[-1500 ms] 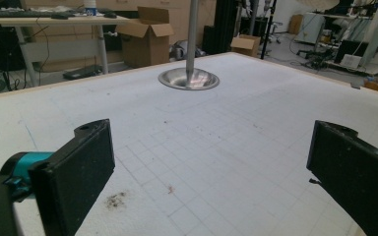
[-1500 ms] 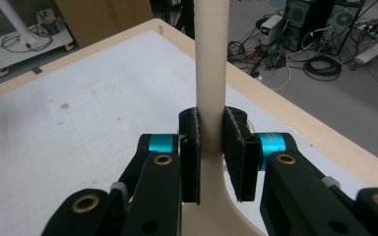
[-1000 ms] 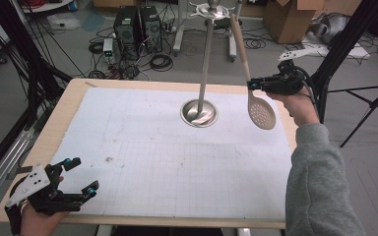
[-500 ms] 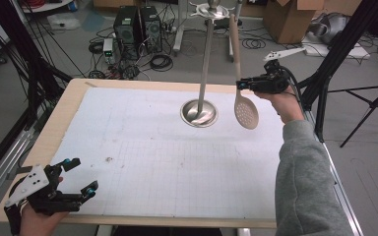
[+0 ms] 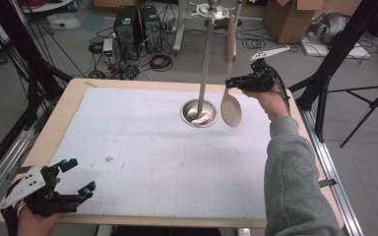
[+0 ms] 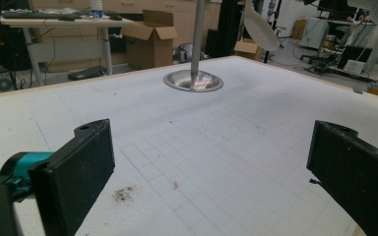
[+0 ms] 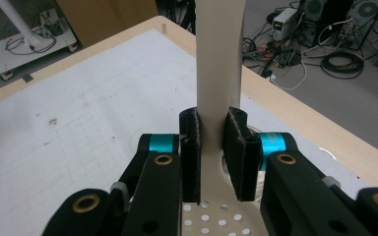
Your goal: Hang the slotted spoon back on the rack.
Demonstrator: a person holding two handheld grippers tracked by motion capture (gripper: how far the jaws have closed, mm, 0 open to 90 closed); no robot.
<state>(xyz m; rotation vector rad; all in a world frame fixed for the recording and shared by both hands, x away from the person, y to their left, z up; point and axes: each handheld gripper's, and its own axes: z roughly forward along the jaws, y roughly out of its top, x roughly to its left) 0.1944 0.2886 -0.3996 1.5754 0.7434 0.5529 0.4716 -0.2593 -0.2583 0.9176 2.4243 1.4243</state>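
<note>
A beige slotted spoon (image 5: 231, 109) hangs upright, perforated head down, just right of the metal stand's round base (image 5: 199, 113). My right gripper (image 5: 231, 82) is shut on its neck, and the handle rises beside the stand's pole (image 5: 205, 54) toward the hooked top. In the right gripper view both pads press on the flat handle (image 7: 220, 59), with the right gripper (image 7: 211, 142) just above the holes. My left gripper (image 5: 78, 174) rests open over the near left corner, nothing between its jaws. In the left gripper view, the left gripper (image 6: 214, 135) faces the stand base (image 6: 193, 81) and the spoon head (image 6: 258, 27).
A white gridded mat (image 5: 142, 147) covers the wooden table (image 5: 74, 98). Small dark crumbs (image 6: 123, 194) lie near the left gripper. Computers, cables and cardboard boxes sit on the floor beyond the far edge. A black tripod leg (image 5: 325, 83) stands off the right side.
My right hand has carried the spoon left and slightly down, from the table's right edge to right beside the stand. The left gripper has stayed put.
</note>
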